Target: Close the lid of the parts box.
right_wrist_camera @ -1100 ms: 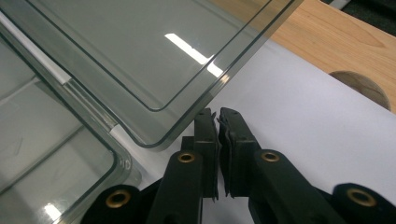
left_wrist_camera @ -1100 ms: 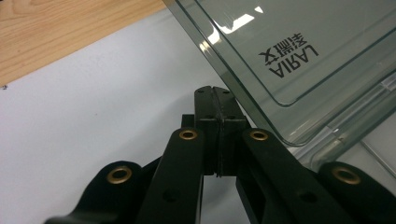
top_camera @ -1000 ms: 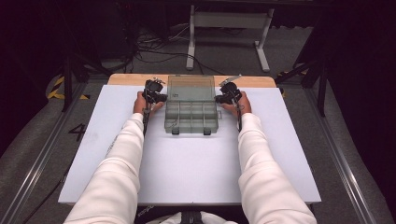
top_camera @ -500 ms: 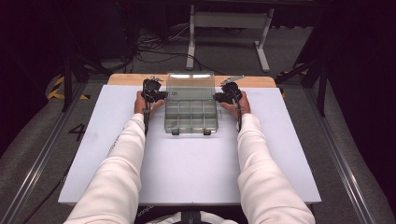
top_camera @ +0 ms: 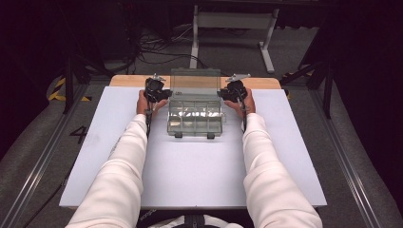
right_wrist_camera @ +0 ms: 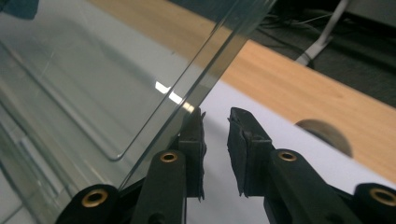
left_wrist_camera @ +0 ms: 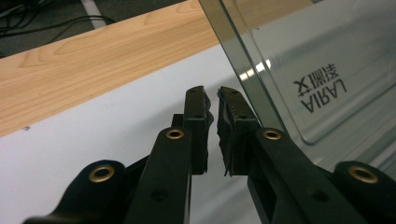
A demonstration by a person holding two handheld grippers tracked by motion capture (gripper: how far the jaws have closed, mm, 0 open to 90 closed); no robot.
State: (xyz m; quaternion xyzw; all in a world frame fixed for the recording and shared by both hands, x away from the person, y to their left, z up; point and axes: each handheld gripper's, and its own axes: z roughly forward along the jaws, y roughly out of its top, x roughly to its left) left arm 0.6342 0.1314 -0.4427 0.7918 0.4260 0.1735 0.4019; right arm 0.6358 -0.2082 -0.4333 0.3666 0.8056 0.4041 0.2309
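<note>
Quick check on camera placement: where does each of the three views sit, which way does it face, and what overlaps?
High view: fixed above the person's side, looking forward and down on the white table; both sleeved forearms show, with the left tool and right tool flanking the clear organizer box.
Left gripper view: rides the left tool, looking along its black jaws, a narrow gap between them, beside the raised clear lid.
Right gripper view: rides the right tool, jaws slightly apart beside the lid.
Shared: the lid, white table and wooden edge.
</note>
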